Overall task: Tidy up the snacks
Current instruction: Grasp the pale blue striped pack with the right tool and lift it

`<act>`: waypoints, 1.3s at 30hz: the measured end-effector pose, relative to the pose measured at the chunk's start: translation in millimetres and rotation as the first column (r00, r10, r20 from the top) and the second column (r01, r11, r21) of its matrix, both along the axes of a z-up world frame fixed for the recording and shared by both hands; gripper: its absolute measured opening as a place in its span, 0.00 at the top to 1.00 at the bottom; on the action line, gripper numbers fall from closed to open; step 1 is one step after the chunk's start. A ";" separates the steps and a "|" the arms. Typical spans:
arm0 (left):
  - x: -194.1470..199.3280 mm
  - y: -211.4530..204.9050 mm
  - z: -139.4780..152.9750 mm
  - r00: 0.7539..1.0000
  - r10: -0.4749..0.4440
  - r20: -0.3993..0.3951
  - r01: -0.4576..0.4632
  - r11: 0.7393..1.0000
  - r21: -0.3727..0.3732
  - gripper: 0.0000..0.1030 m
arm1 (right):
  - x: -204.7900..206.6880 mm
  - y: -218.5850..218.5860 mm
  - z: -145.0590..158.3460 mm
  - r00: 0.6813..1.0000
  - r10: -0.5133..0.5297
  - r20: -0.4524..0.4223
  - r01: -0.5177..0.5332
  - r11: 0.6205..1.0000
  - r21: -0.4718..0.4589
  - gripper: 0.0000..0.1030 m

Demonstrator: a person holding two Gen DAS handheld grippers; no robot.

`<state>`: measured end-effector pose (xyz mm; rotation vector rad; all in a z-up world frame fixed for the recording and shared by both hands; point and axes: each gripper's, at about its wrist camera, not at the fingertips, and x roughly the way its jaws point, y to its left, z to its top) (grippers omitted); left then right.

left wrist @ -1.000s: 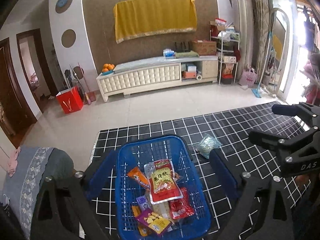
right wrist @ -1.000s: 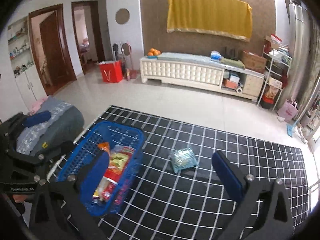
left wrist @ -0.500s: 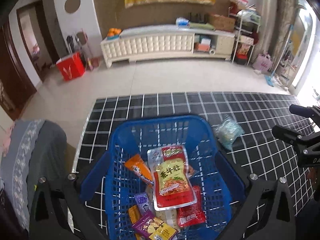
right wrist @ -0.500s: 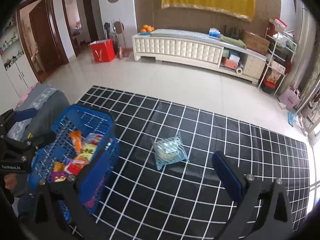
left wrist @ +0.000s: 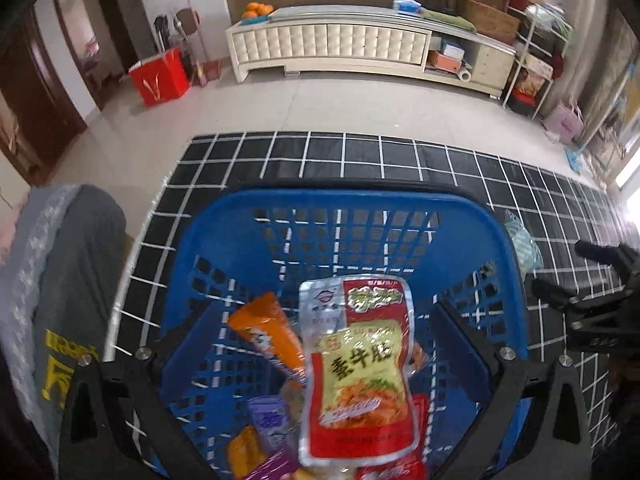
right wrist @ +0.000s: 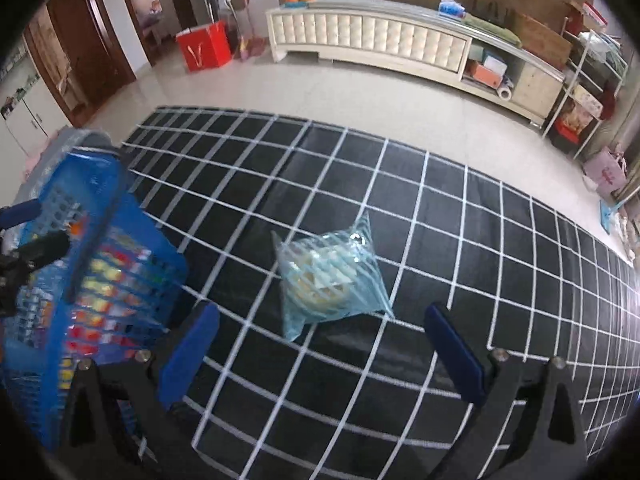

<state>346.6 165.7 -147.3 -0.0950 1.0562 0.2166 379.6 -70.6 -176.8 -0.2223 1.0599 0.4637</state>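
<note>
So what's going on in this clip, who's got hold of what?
A person is tidying snacks with handheld tongs, one in each hand. The left tongs are open, reaching down into the blue basket, which holds several packets, with a large red and yellow pouch on top. The right tongs are open and empty, lined up just short of a clear blue-striped packet that lies alone on the black grid mat. Nothing is gripped.
</note>
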 end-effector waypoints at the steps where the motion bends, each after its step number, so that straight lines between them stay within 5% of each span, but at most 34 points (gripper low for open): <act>1: 3.0 -1.2 -4.0 1.000 0.000 -0.007 0.000 1.000 0.000 0.00 | 3.8 0.1 -4.2 1.000 -0.003 0.005 0.003 1.000 -0.009 0.00; 4: 8.6 -6.8 -10.8 1.000 -0.008 -0.018 0.009 0.999 0.041 0.00 | 11.4 4.8 -17.2 0.999 0.034 0.003 -0.034 0.999 -0.026 0.00; 9: 12.5 -6.7 -12.7 1.000 -0.002 -0.007 0.002 1.000 0.004 0.00 | 20.1 8.9 -28.3 0.997 0.070 0.030 -0.069 0.997 -0.043 0.01; 14: 13.2 -5.6 -13.7 1.000 -0.001 -0.006 0.001 1.000 -0.009 0.00 | 34.0 15.9 -46.0 0.996 0.081 -0.019 -0.083 0.995 -0.062 0.21; 22: 10.1 -7.4 -11.9 1.000 -0.011 -0.005 0.011 1.000 -0.004 0.00 | 27.0 14.9 -41.5 0.998 0.067 0.002 -0.067 0.997 -0.043 0.37; 30: -15.9 -17.0 13.0 0.999 -0.023 0.032 0.023 1.000 -0.006 0.00 | -3.7 7.0 -3.9 0.998 0.053 0.014 -0.053 0.999 0.005 0.37; 39: -66.9 -37.2 75.6 0.990 -0.057 0.131 0.055 0.998 0.018 0.00 | -62.5 2.2 79.0 0.991 0.068 0.116 -0.074 0.996 0.047 0.37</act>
